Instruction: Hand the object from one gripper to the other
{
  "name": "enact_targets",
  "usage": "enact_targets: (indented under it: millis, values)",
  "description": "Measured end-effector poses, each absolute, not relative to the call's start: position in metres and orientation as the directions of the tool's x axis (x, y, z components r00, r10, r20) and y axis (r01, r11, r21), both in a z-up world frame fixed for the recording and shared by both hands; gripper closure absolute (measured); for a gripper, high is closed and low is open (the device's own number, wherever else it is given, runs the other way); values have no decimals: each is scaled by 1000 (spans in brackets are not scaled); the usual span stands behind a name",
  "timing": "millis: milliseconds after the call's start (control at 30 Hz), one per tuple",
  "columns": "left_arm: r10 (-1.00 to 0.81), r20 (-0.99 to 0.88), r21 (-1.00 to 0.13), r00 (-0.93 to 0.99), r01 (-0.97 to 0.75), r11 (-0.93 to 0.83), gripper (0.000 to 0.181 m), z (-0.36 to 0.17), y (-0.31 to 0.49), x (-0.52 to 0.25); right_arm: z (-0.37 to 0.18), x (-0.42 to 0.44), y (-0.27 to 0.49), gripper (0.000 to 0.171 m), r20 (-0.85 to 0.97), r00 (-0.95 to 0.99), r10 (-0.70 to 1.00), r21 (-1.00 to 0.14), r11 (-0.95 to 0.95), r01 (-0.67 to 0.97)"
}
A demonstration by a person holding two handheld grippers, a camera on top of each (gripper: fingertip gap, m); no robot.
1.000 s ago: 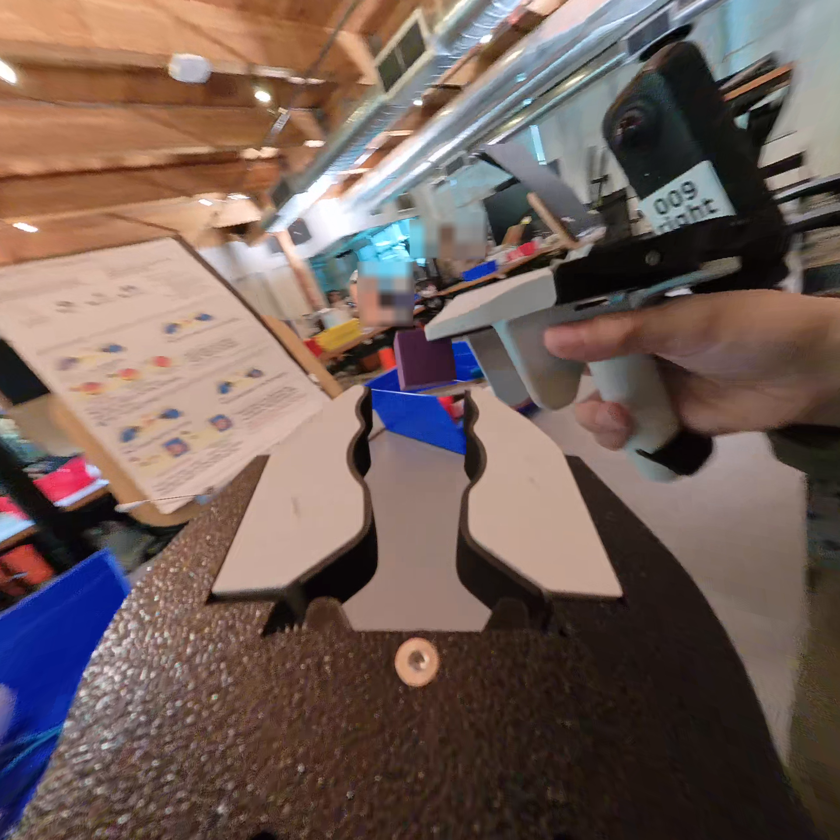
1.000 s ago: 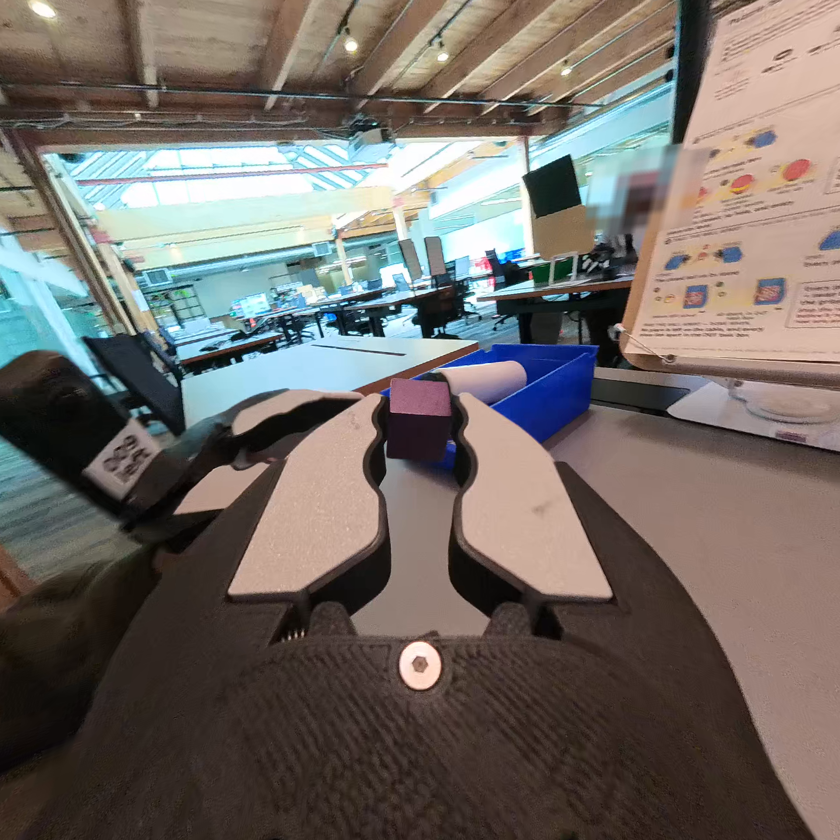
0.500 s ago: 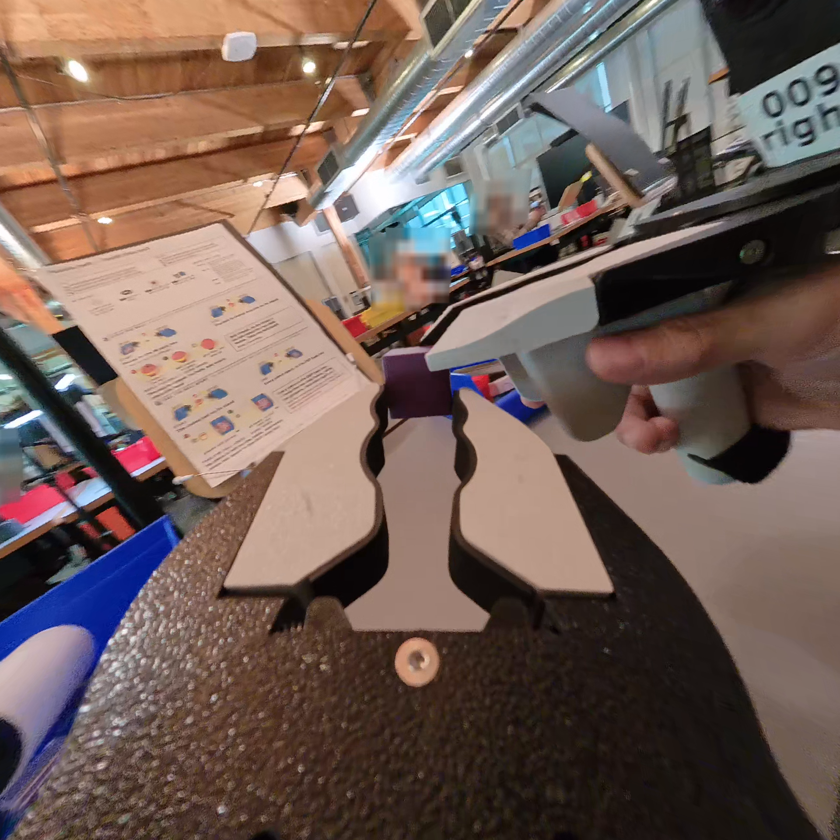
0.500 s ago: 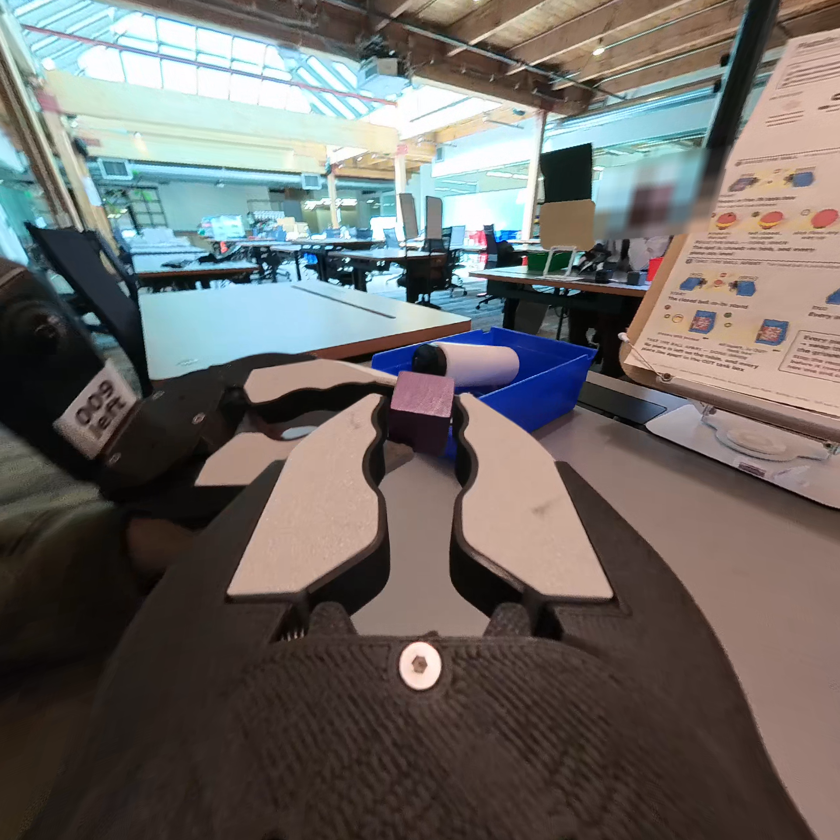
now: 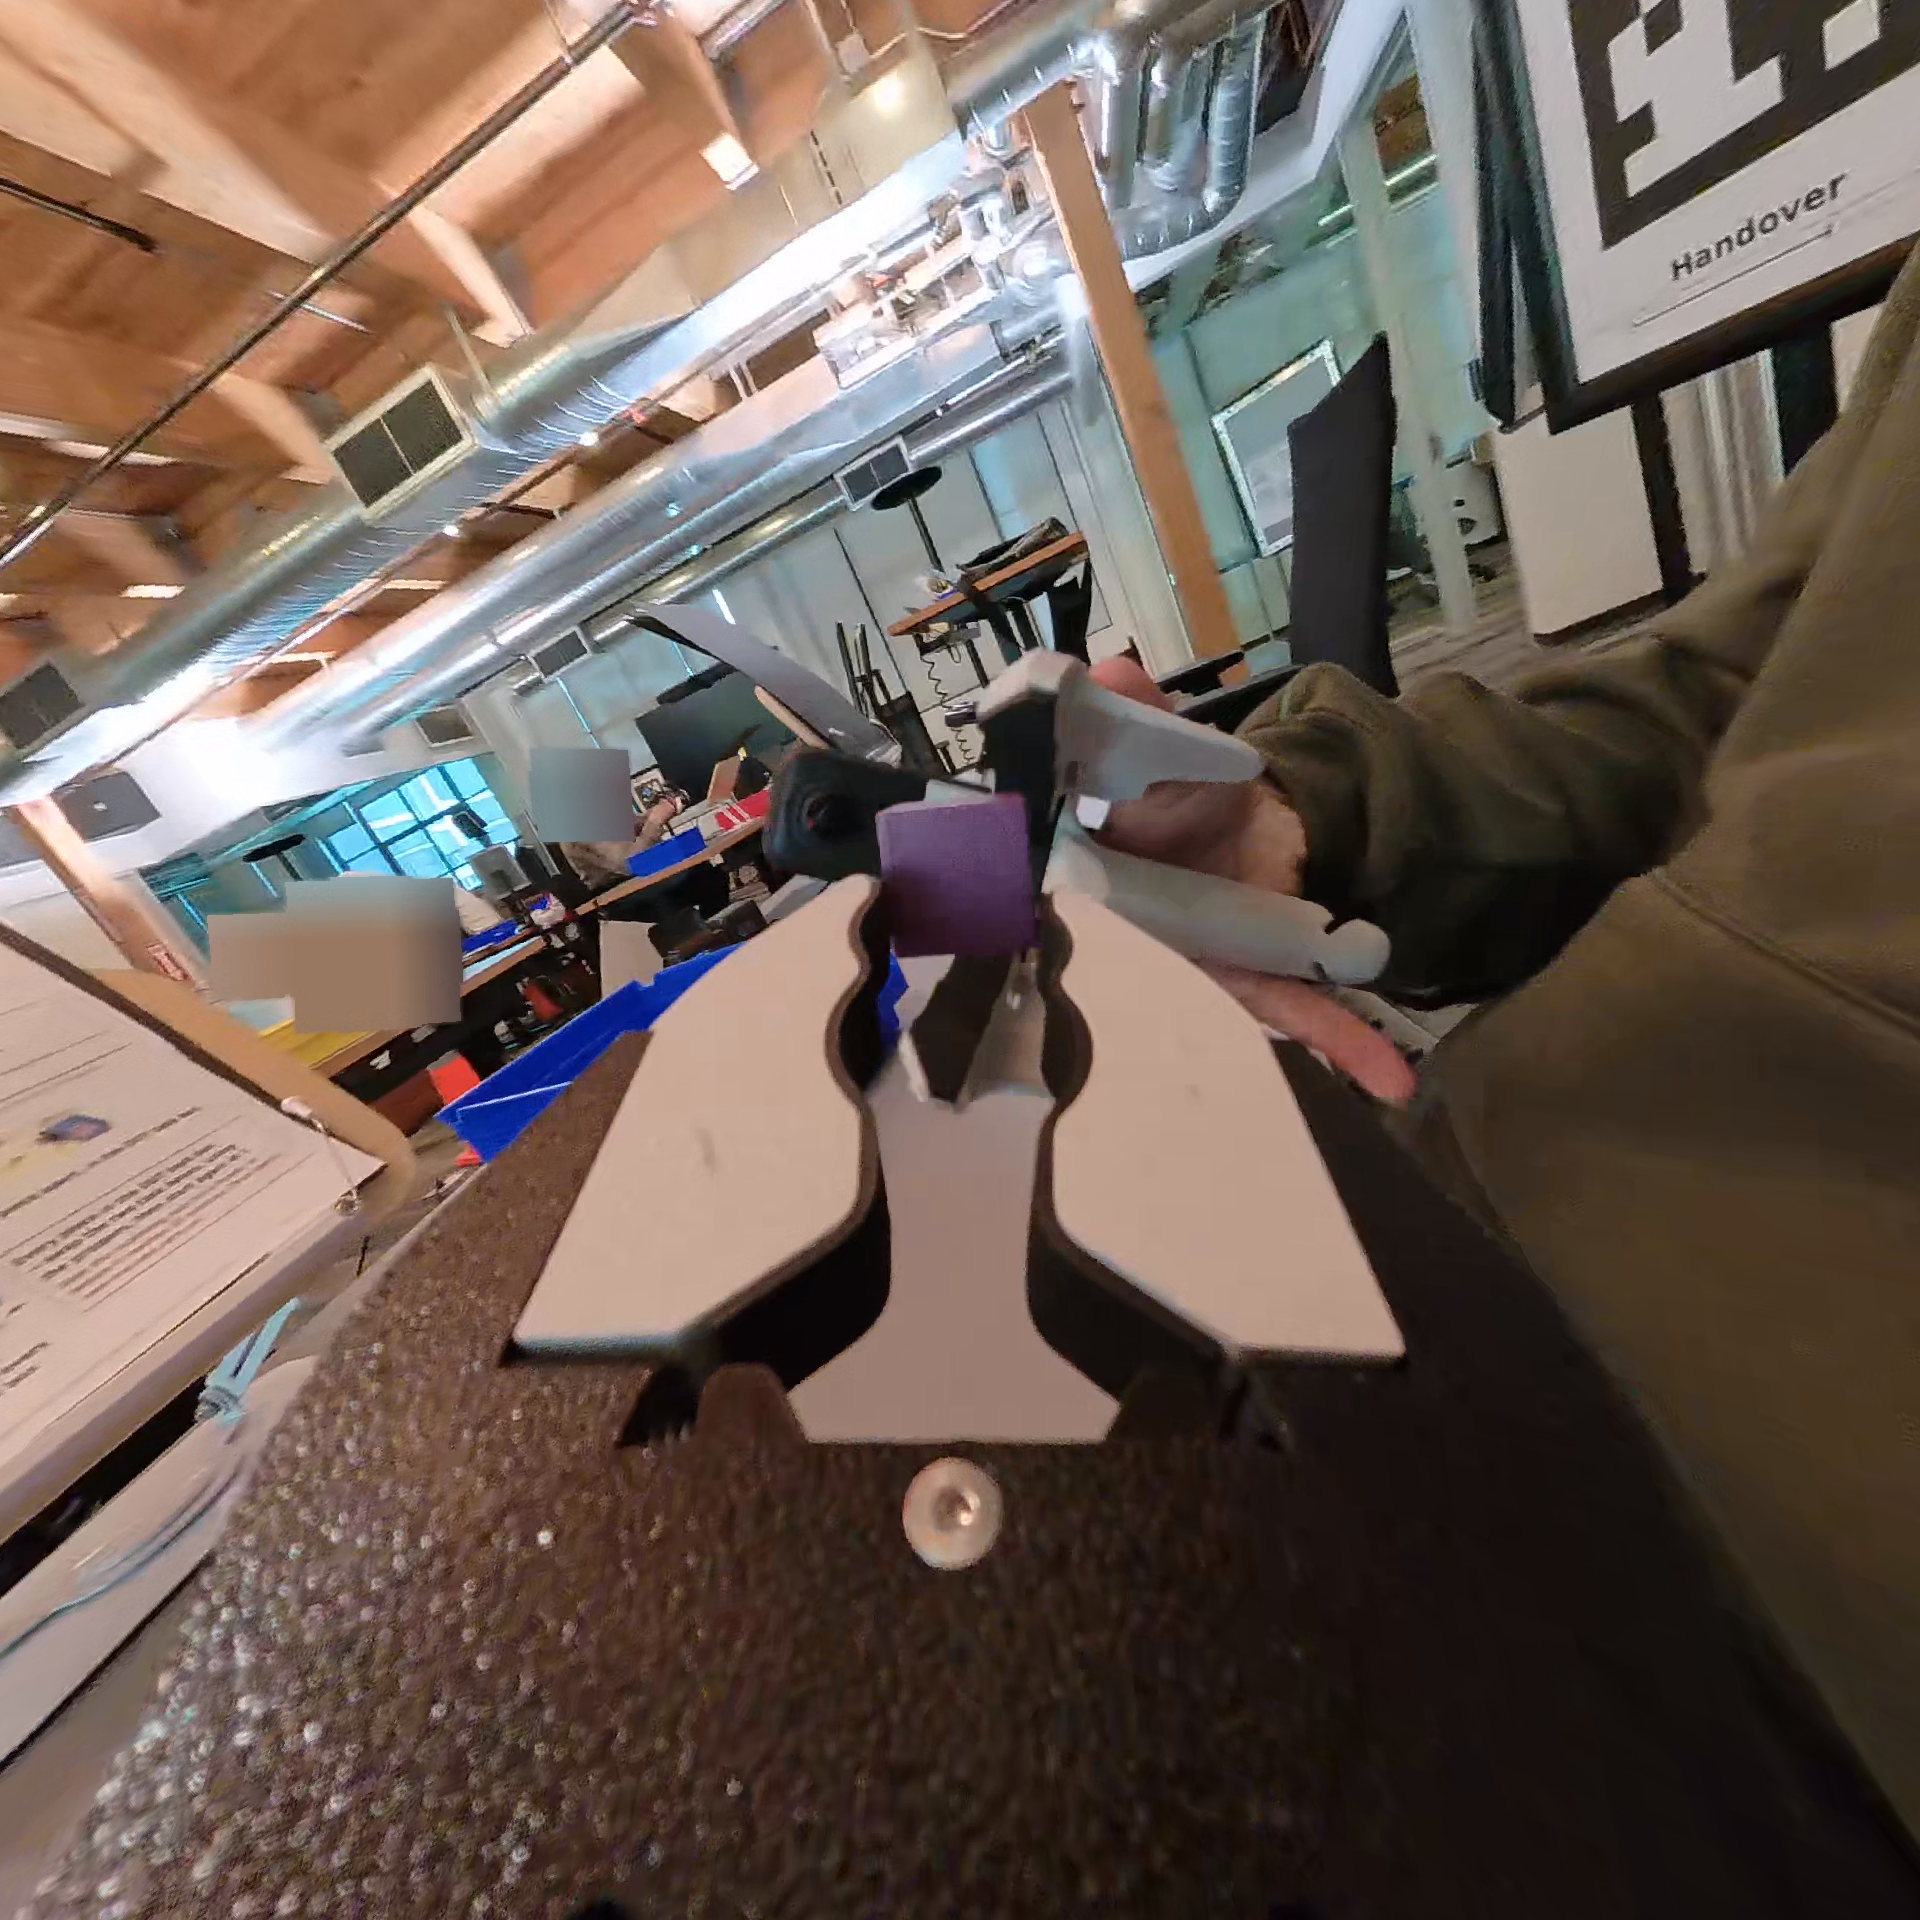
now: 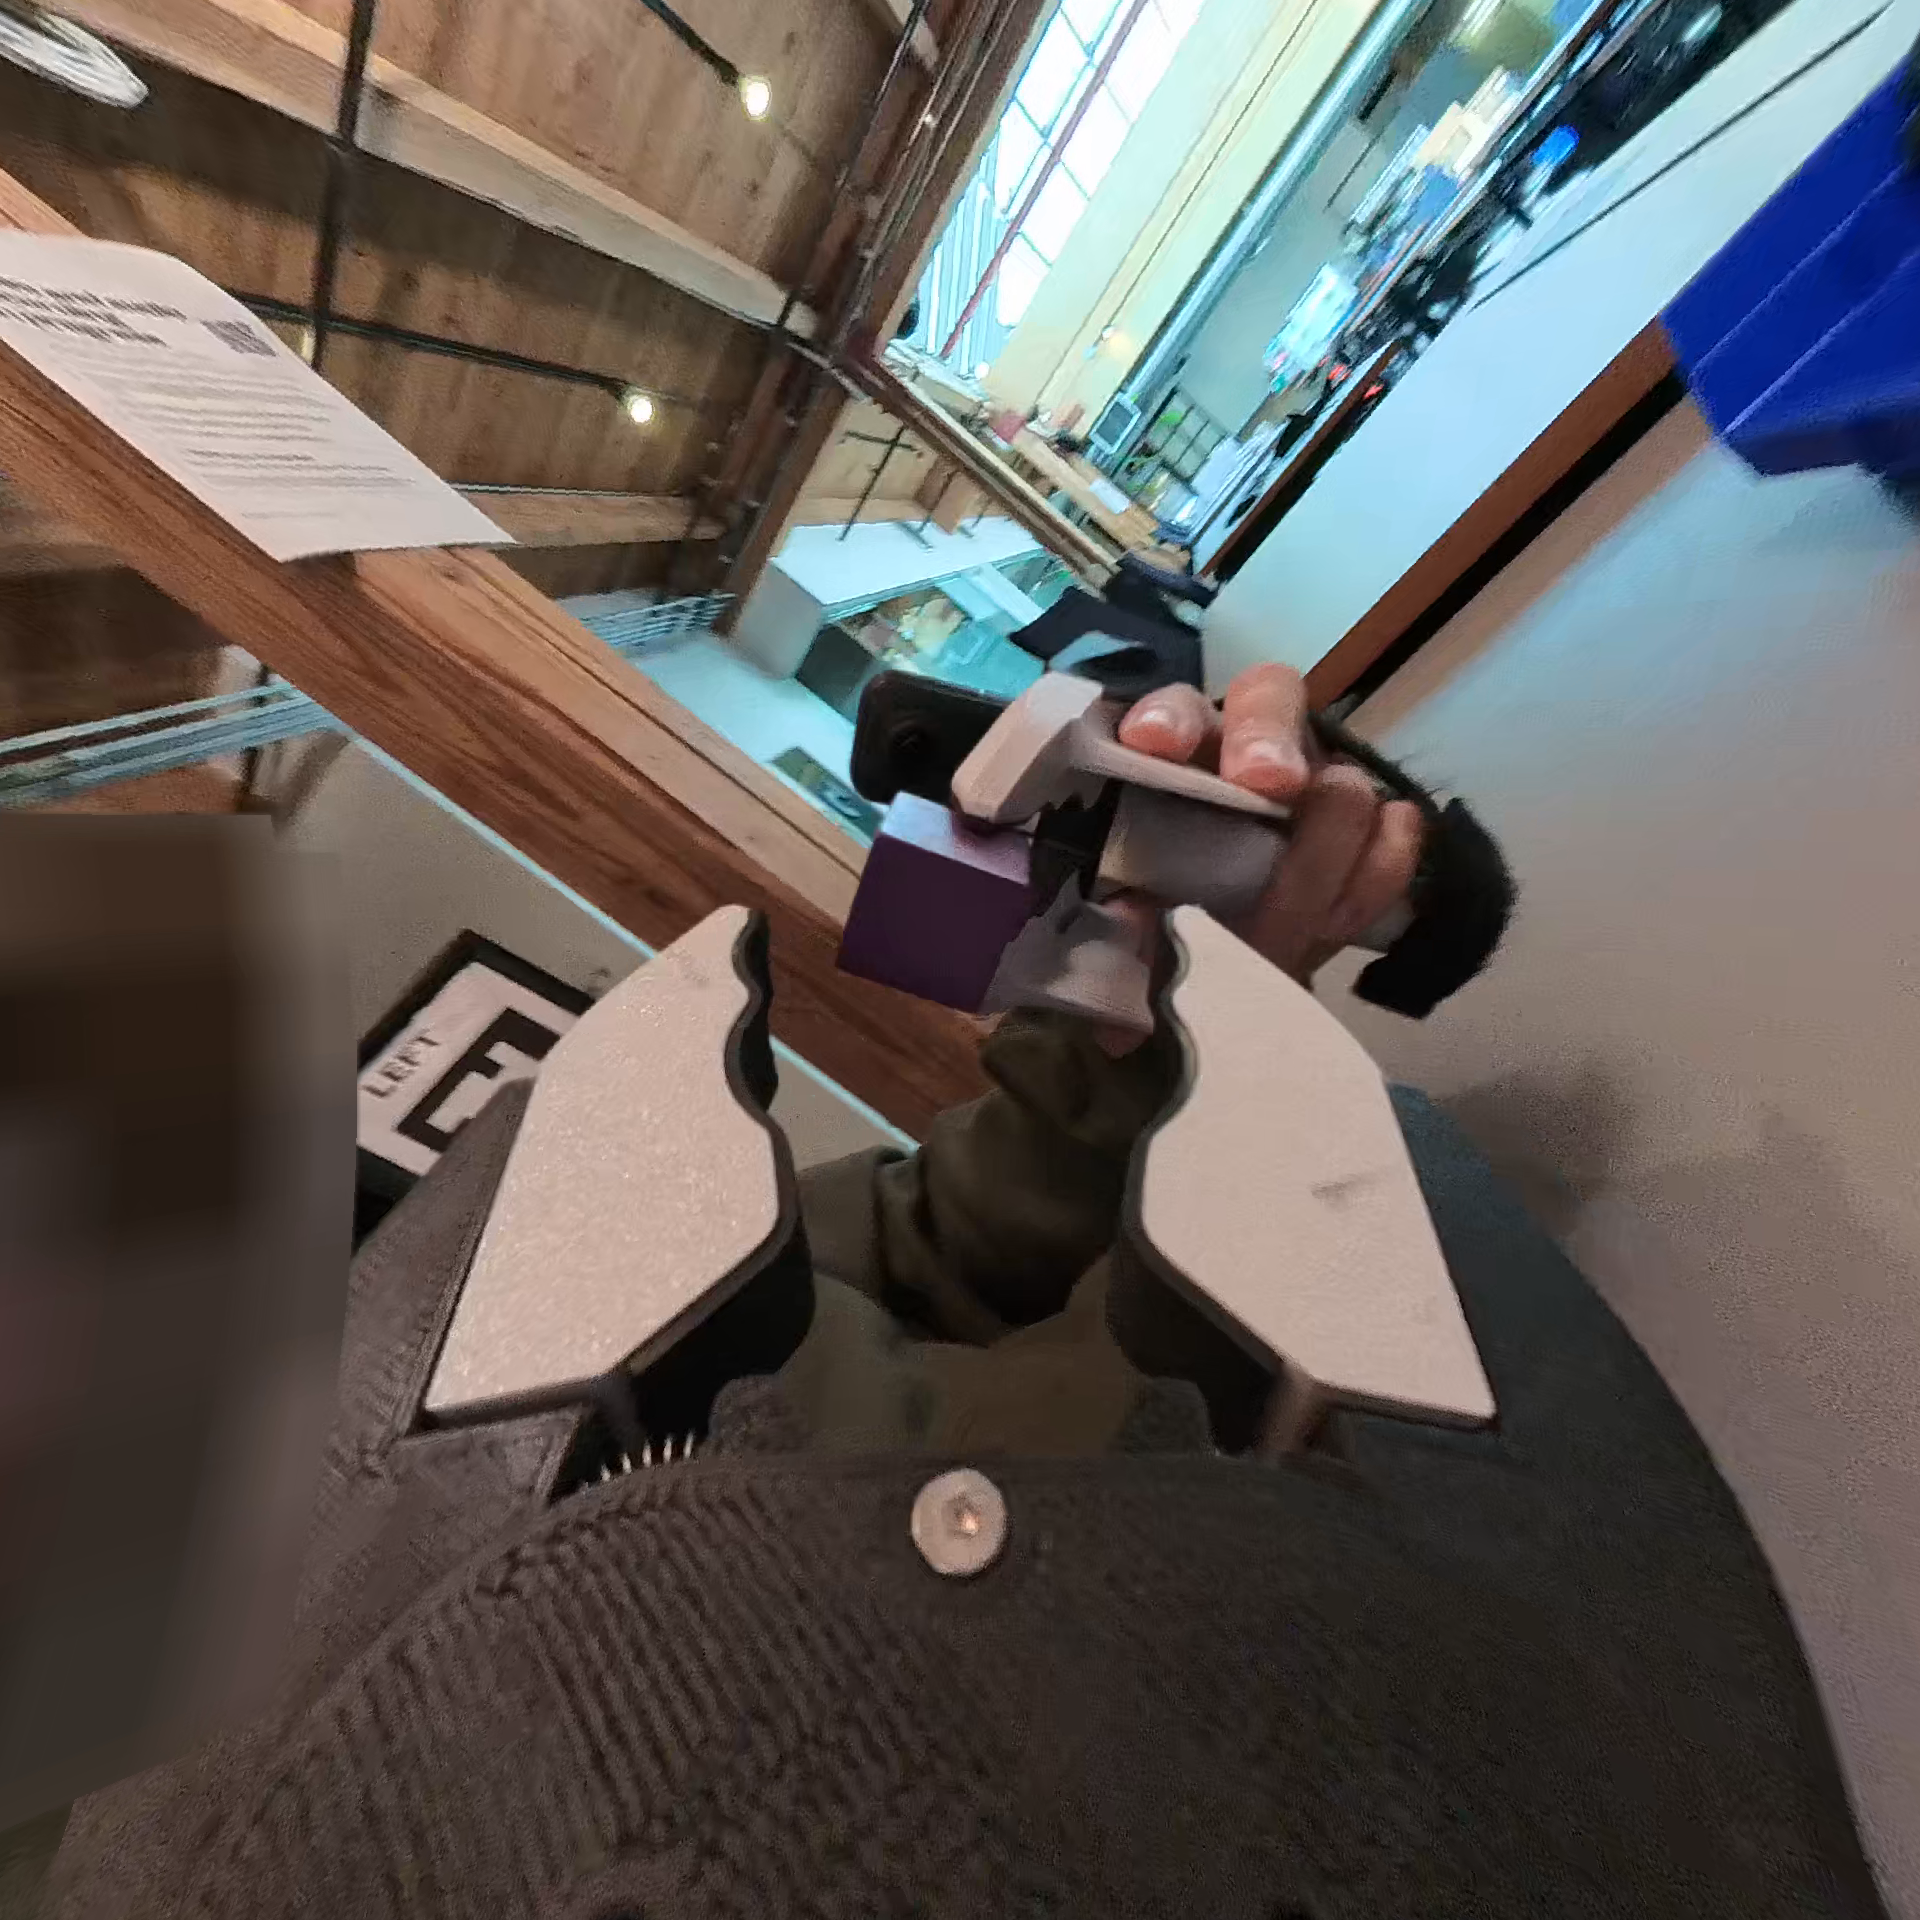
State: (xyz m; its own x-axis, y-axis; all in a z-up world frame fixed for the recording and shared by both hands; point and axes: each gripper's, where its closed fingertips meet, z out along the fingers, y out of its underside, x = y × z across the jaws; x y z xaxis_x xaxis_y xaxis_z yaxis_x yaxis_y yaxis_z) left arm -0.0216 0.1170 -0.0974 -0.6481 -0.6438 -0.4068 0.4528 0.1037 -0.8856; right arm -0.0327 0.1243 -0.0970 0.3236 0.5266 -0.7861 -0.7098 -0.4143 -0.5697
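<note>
A purple cube (image 5: 961, 878) is clamped between the tips of my left gripper (image 5: 961, 914), held in the air. In the right wrist view the same cube (image 6: 935, 904) sits in the left gripper's grey fingers (image 6: 1023, 764), with a hand on its handle. My right gripper (image 6: 961, 940) is open wide. Its fingers (image 6: 644, 1143) stand on either side of the cube with a clear gap and do not touch it. The two grippers face each other at close range.
An olive sleeve (image 5: 1662, 935) fills the right of the left wrist view. A blue bin (image 5: 582, 1060) and a clipboard with an instruction sheet (image 5: 125, 1195) stand at the left. A black-and-white marker board (image 5: 1714, 156) is at the upper right. The grey tabletop (image 6: 1662, 831) and a blue bin (image 6: 1849, 312) show to the right. Both grippers' tips are close together, under 4 cm apart.
The cube was in the right gripper; the left gripper has closed on it and the right gripper has opened. Both grippers have swung round and tilted towards the person.
</note>
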Motion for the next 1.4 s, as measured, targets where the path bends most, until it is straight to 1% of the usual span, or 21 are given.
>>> enact_targets:
  millis: [67,100,167,267,333,400,433,500,567,600,667,700,767,867,967,1033,1067,1167,1300,1367,1400]
  values:
    - [-647,-403,-886,-647,453,99,155,-99,119,-20,-97,-36,124,119,-803,257,538,-528,-443,-724]
    - [-648,-402,-889,-647,446,105,155,-102,120,-19,-95,-36,123,136,-803,223,553,-513,-450,-731]
    - [-650,-408,-888,-641,444,119,155,-105,123,-19,-98,-35,124,140,-810,229,540,-509,-454,-731]
    - [-661,-425,-886,-619,434,164,155,-108,125,-15,-102,-32,127,141,-796,286,534,-547,-429,-719]
    - [-672,-412,-896,-615,407,178,155,-109,126,-13,-103,-30,127,141,-758,350,550,-607,-401,-686]
    - [-696,-362,-921,-620,353,165,152,-110,128,-9,-106,-24,129,141,-688,480,544,-704,-342,-622]
    - [-714,-326,-932,-619,337,134,144,-107,130,-8,-108,-19,129,141,-621,573,535,-773,-297,-560]
    - [-743,-226,-959,-630,276,58,137,-102,136,-5,-110,-12,126,141,-420,743,521,-907,-204,-369]
    - [-731,-65,-990,-680,138,-40,131,-101,137,-4,-110,-10,119,141,-122,841,528,-992,-89,-88]
    - [-709,37,-994,-704,46,-98,128,-101,136,-4,-109,-12,115,141,63,850,524,-997,-7,79]
    - [-622,234,-971,-748,-141,-195,123,-102,126,-8,-111,-18,106,141,411,770,488,-907,139,396]
    - [-567,332,-942,-754,-241,-232,123,-105,120,-10,-112,-16,105,141,528,726,440,-843,169,511]
    - [-436,482,-876,-760,-404,-264,122,-110,105,-17,-108,-11,105,141,681,649,339,-727,211,653]
    - [-336,597,-802,-729,-529,-277,122,-119,94,-17,-106,-10,103,141,818,527,230,-574,257,778]
    - [-273,641,-766,-717,-573,-293,122,-122,89,-17,-118,-9,105,142,888,399,228,-445,212,870]
    - [-234,656,-751,-718,-588,-302,127,-121,87,-17,-126,-11,107,142,911,330,245,-380,197,904]
    - [-222,653,-752,-724,-586,-303,129,-121,87,-18,-126,-13,108,142,920,314,235,-363,202,910]
    - [-209,649,-754,-732,-580,-308,151,-122,88,-18,-125,-15,110,142,925,308,221,-354,209,912]
    - [-237,616,-781,-752,-542,-309,152,-124,90,-15,-128,-11,112,142,913,342,221,-383,185,905]
    - [-266,579,-809,-771,-502,-305,152,-125,91,-13,-129,-7,114,143,886,404,225,-443,157,883]
    - [-293,544,-834,-786,-468,-294,153,-126,91,-12,-131,-5,114,142,855,457,245,-498,141,856]
